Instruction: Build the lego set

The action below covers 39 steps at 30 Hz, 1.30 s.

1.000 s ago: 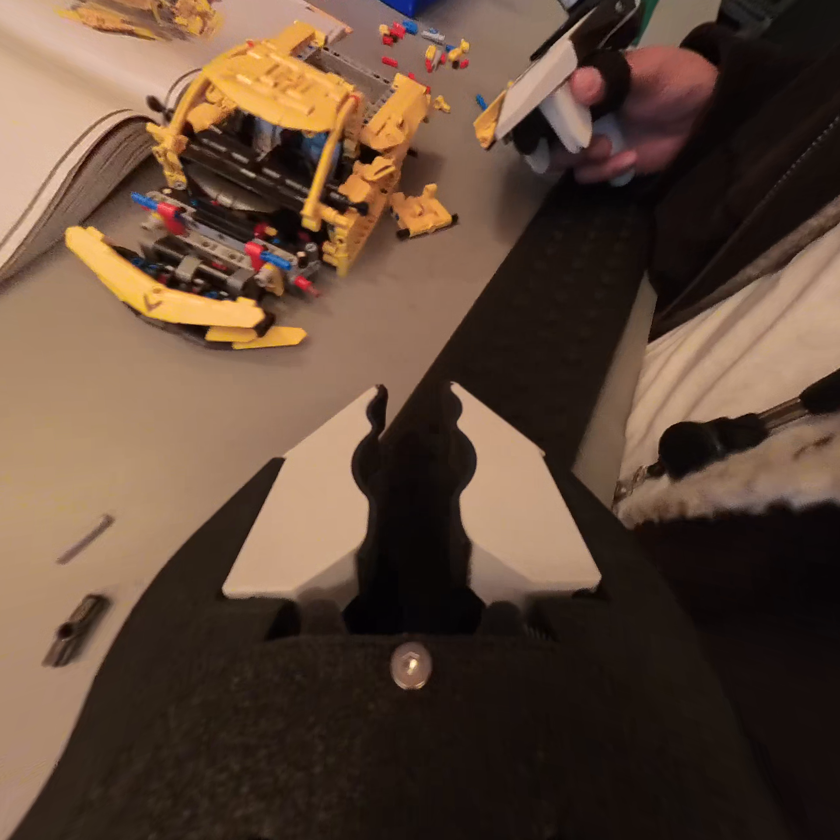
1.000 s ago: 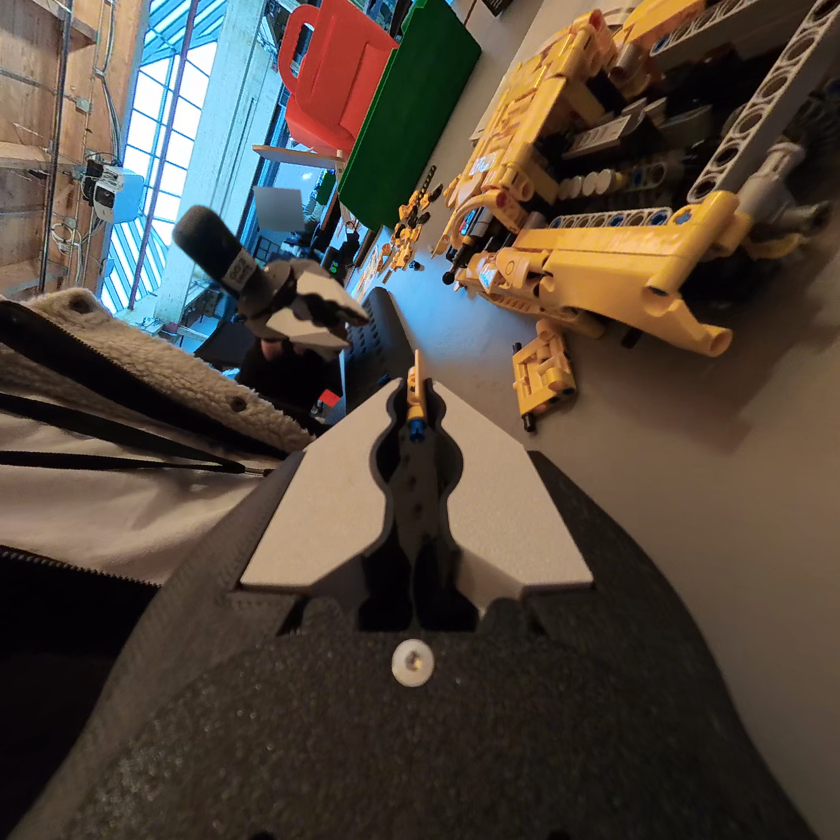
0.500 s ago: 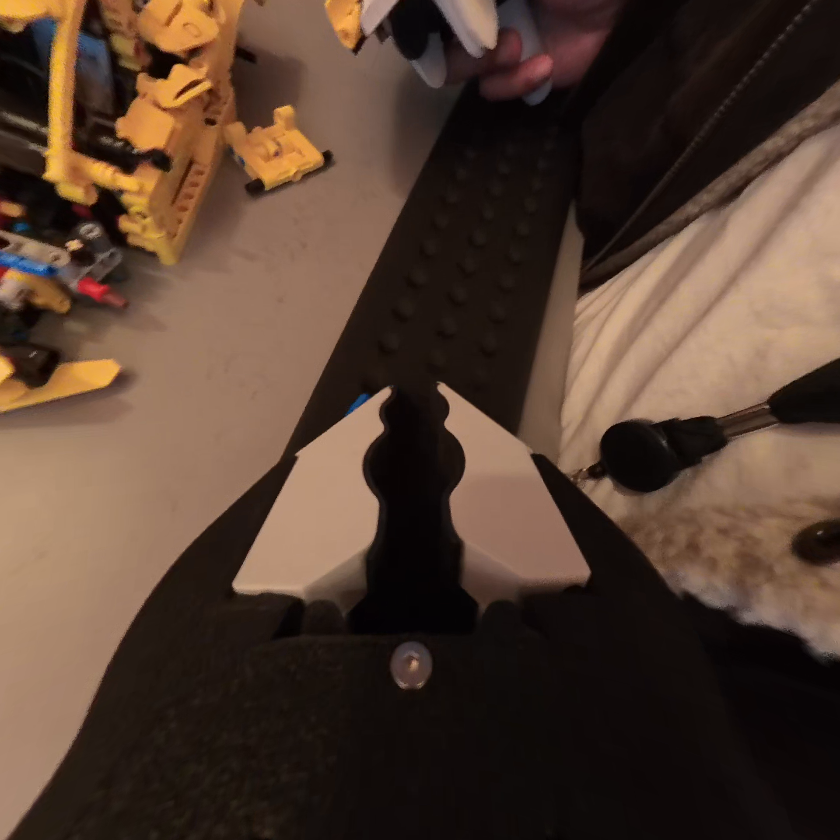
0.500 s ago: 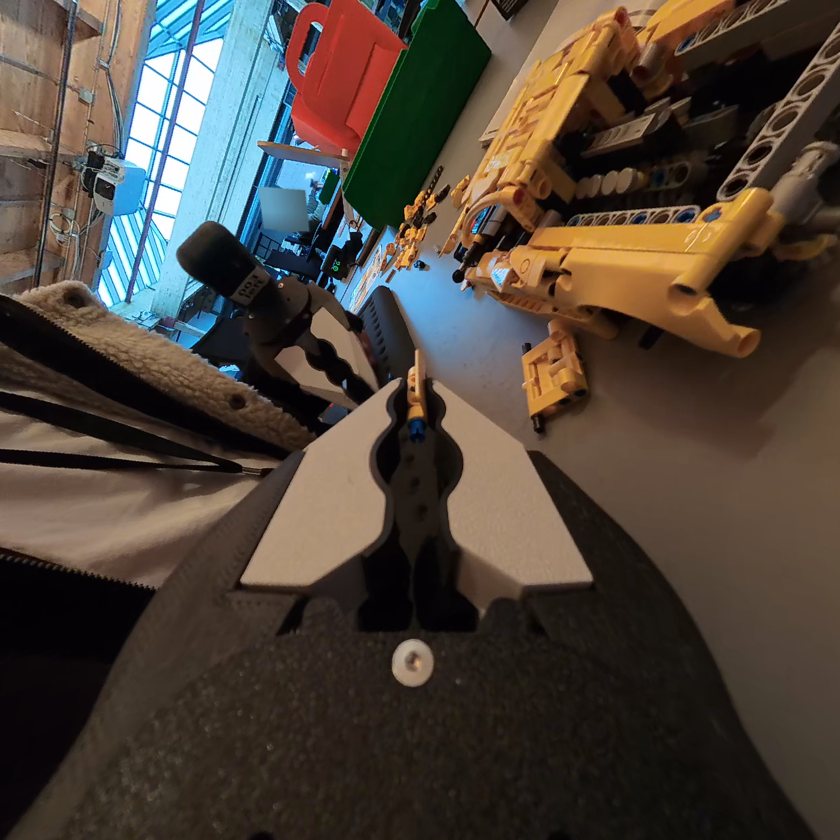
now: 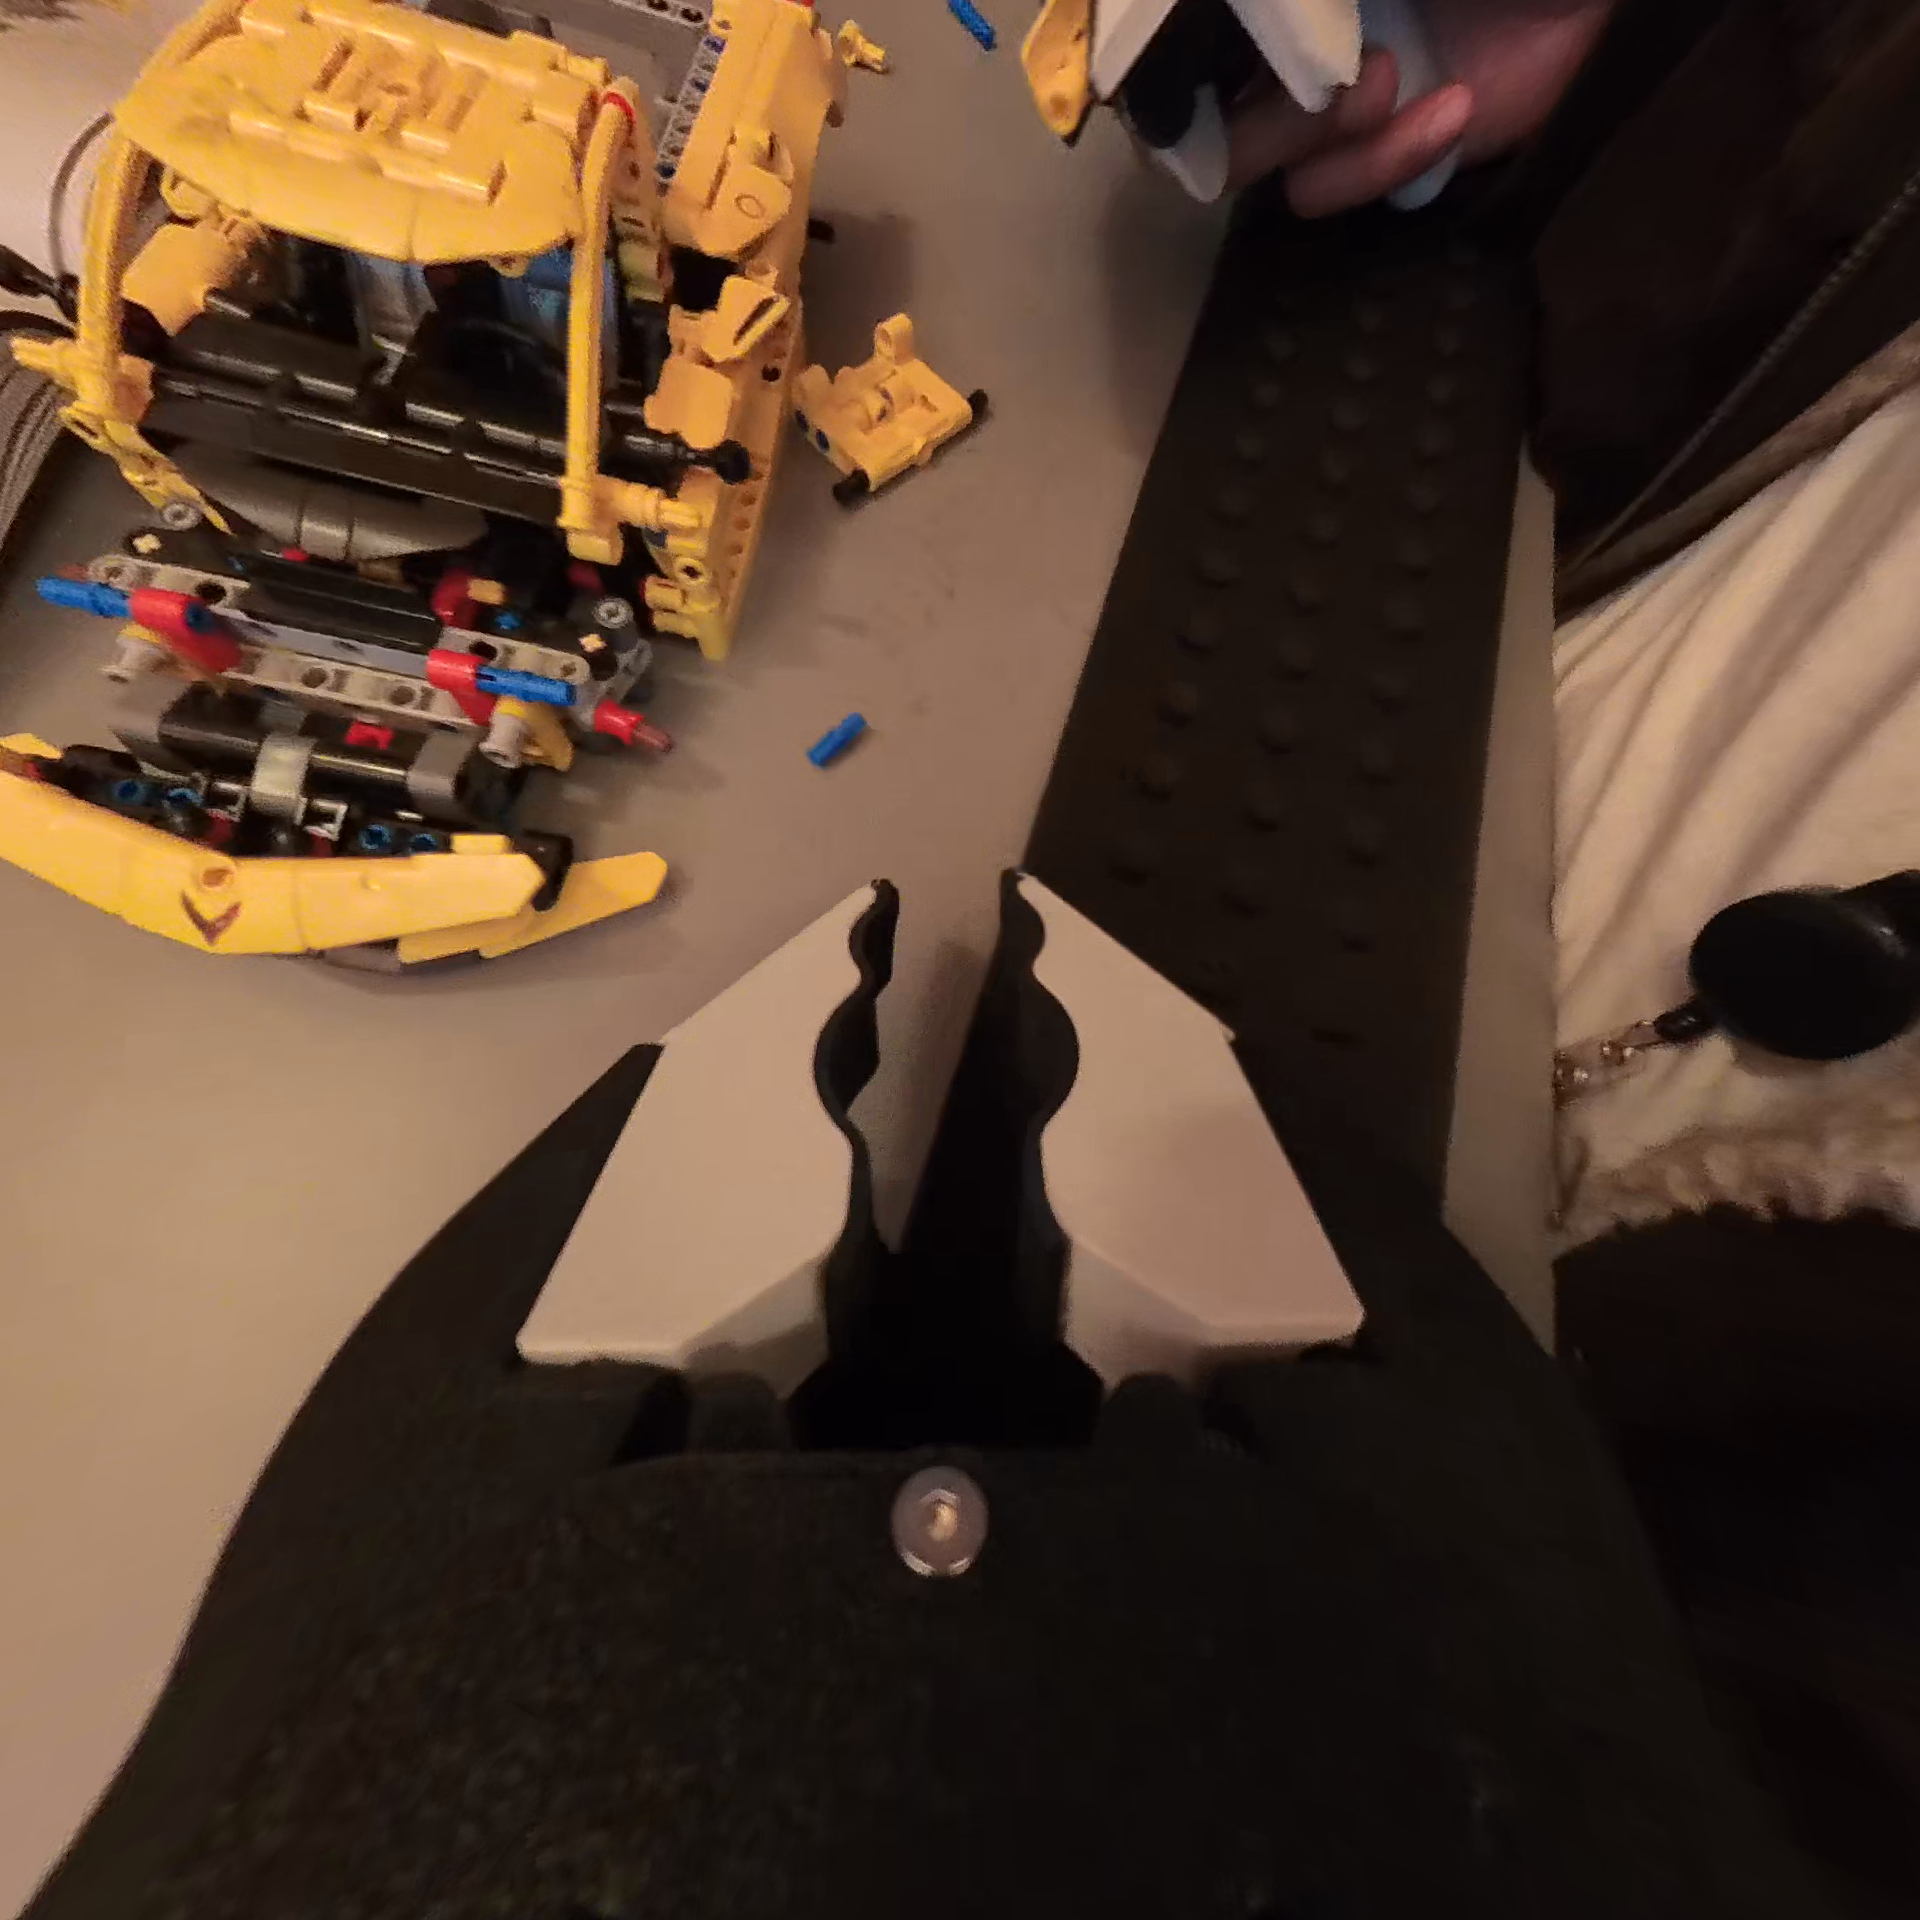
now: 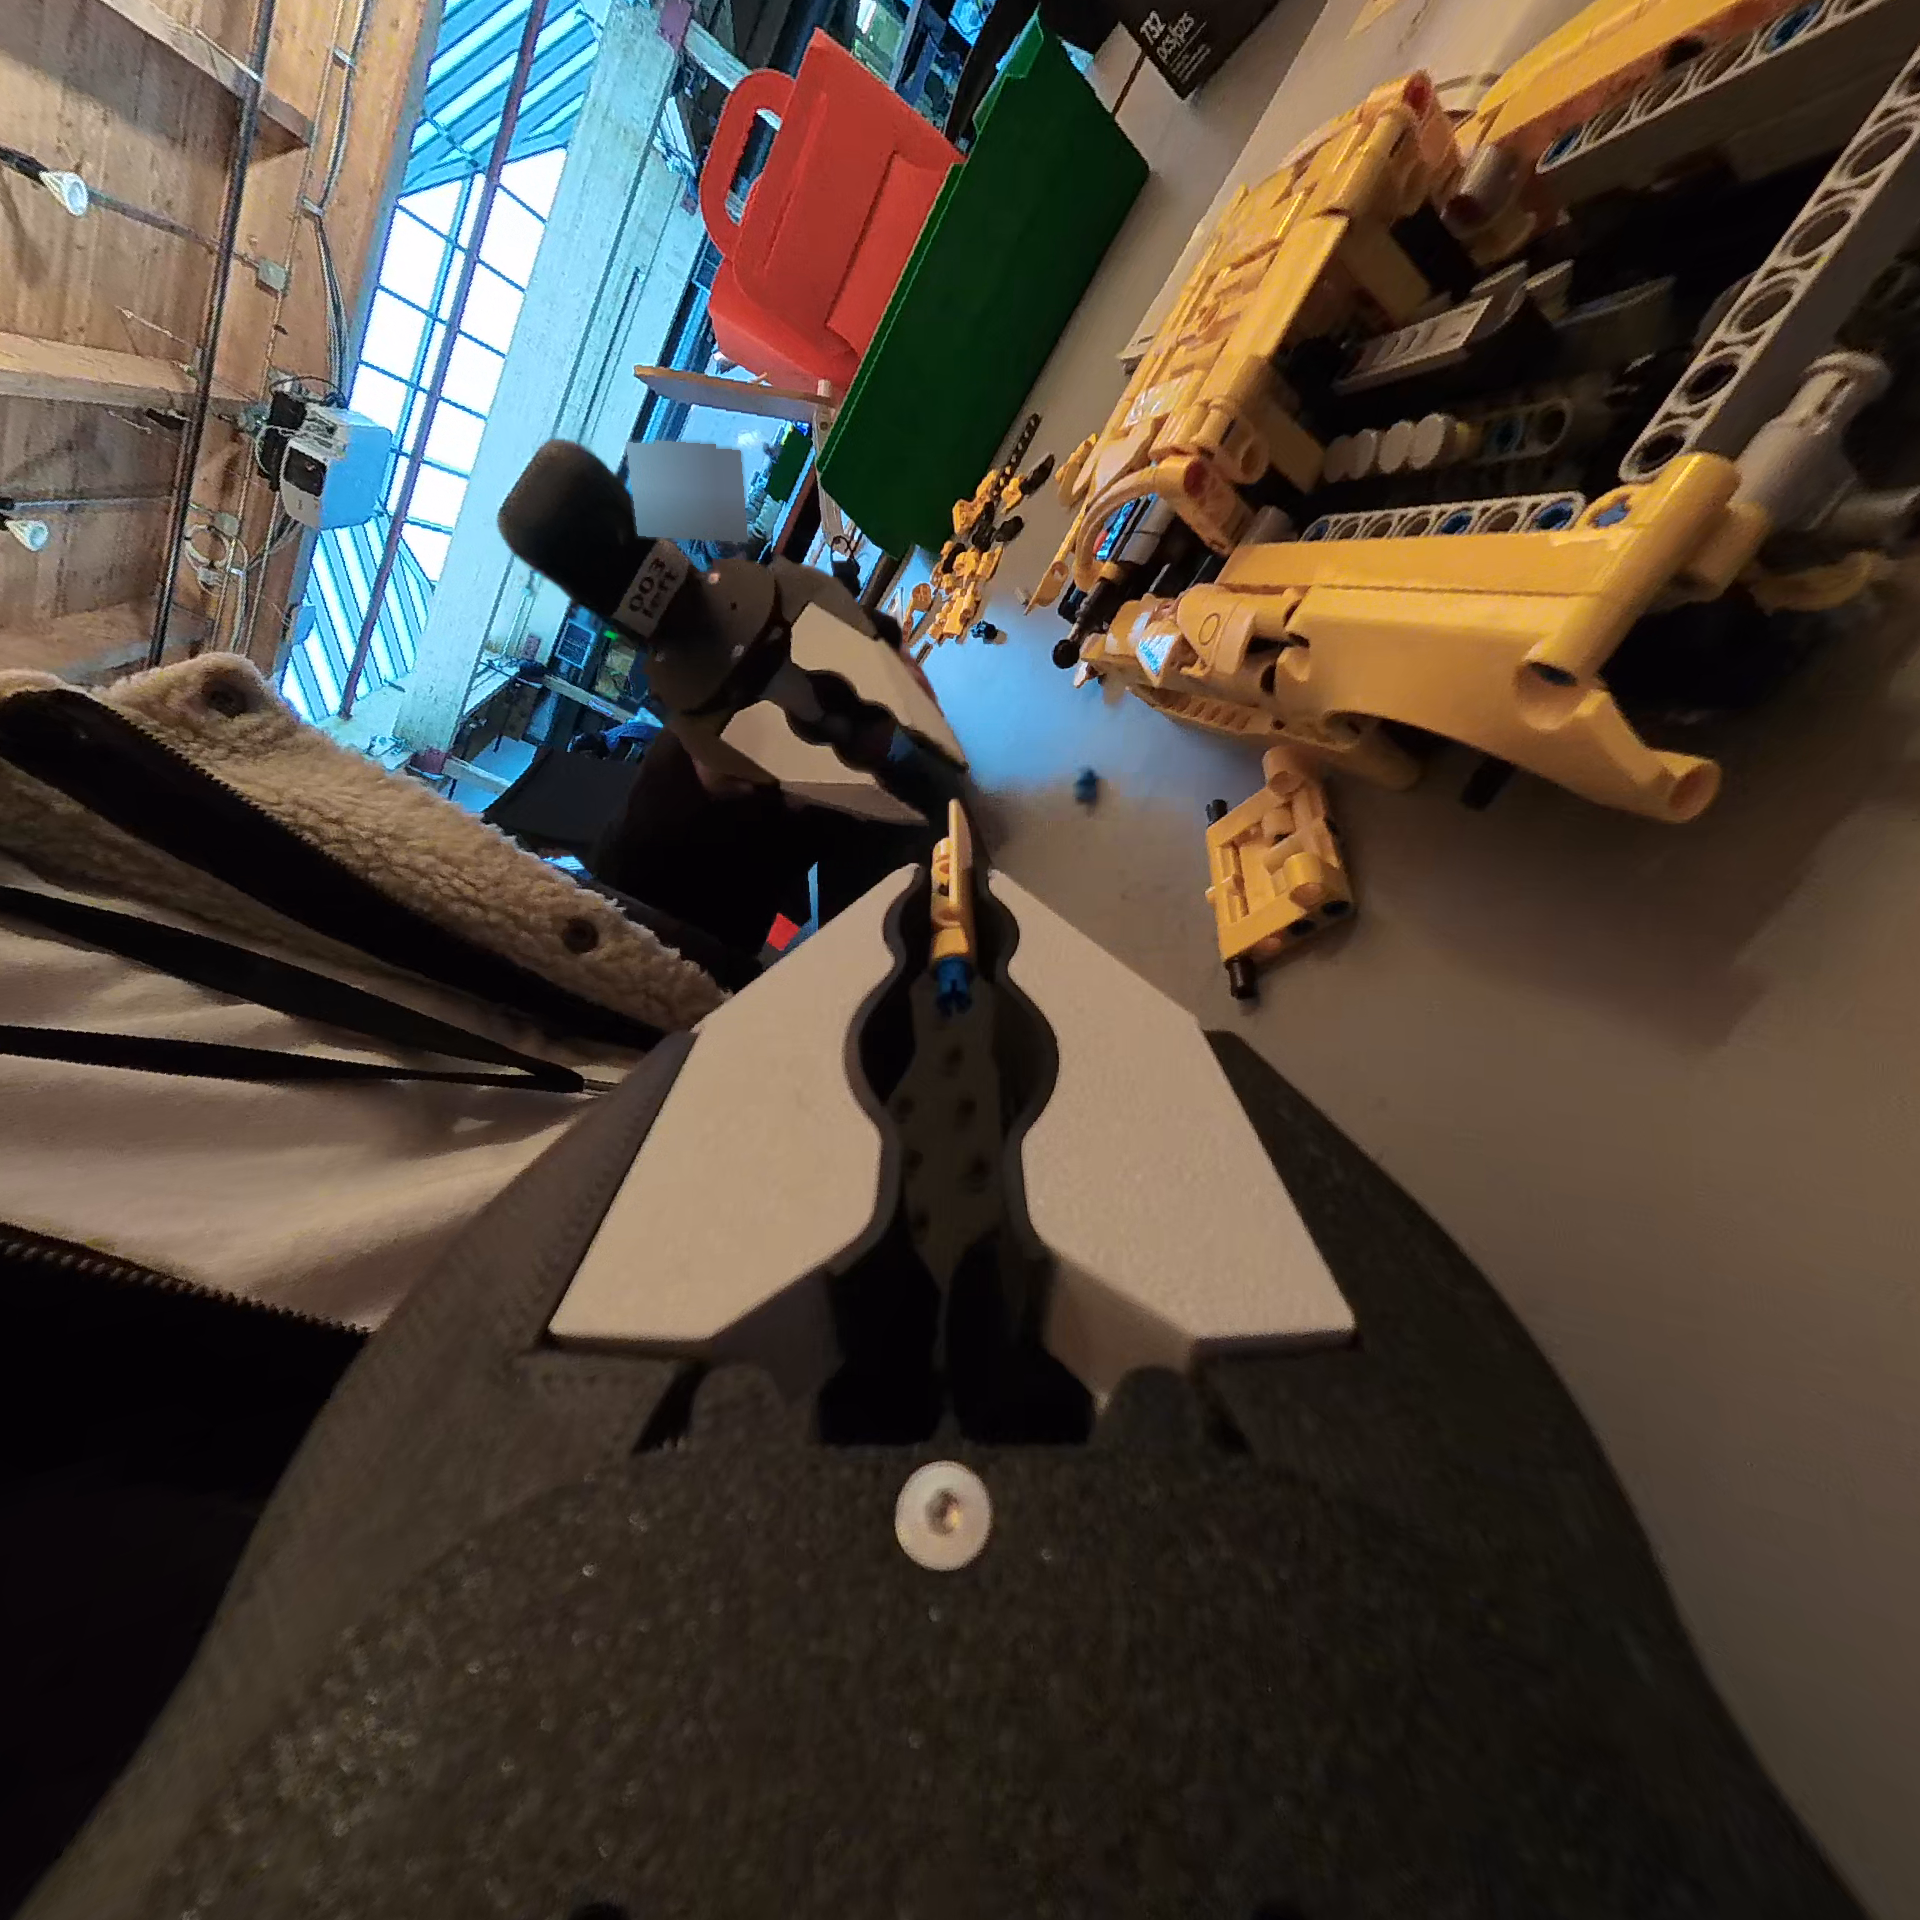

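Right wrist view: right gripper clamps a thin yellow piece w/ blue pin, held above the surface. Light, stiff, prob. slippery; pinch its flat faces. Left gripper is parted, empty, near the yellow model.

Past my table's far end I see a red bin beside a green bin; a black studded strip lines its near edge.
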{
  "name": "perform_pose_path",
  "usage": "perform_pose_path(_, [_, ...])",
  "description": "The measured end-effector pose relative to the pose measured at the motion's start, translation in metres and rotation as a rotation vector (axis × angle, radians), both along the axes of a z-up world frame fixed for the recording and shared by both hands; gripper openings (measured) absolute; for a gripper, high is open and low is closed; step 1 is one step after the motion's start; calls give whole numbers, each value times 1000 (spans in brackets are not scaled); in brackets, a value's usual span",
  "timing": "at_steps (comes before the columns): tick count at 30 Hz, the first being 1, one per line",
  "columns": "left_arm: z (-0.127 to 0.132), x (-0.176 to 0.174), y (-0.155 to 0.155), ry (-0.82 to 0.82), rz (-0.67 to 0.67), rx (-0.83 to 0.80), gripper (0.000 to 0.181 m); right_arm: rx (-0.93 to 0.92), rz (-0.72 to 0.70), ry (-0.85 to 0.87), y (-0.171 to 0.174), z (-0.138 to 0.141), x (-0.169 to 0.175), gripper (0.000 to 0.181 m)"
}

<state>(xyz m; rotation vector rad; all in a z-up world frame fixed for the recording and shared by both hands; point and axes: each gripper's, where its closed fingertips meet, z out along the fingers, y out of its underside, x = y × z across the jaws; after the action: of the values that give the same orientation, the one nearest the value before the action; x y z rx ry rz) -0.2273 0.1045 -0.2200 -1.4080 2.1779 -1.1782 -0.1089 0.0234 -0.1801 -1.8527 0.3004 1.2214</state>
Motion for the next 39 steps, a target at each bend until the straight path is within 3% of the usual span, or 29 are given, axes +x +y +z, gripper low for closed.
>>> perform_pose_path(10, [-10, 56, -10, -109, -133, 158, 20, -3, -24, -24, 1, -2, 4, 6])
perform_pose_path(15, [-17, 79, -1, -110, -22, 237, 20, -17, -22, -81, 2, -7, 1, 6])
perform_pose_path(22, [-27, 88, -13, -88, 27, 273, 21, -4, -16, -44, 1, -4, 2, 6])
perform_pose_path(24, [-29, 90, -15, -68, 41, 255, 6, -2, -14, -43, 1, -4, 2, 6])
perform_pose_path(34, [-29, 87, -10, -84, 45, 241, 12, 2, -13, -44, 0, -3, 2, 6])
perform_pose_path(39, [-30, 86, -13, -82, 30, 214, 6, -2, -10, -46, 0, -3, 1, 6])
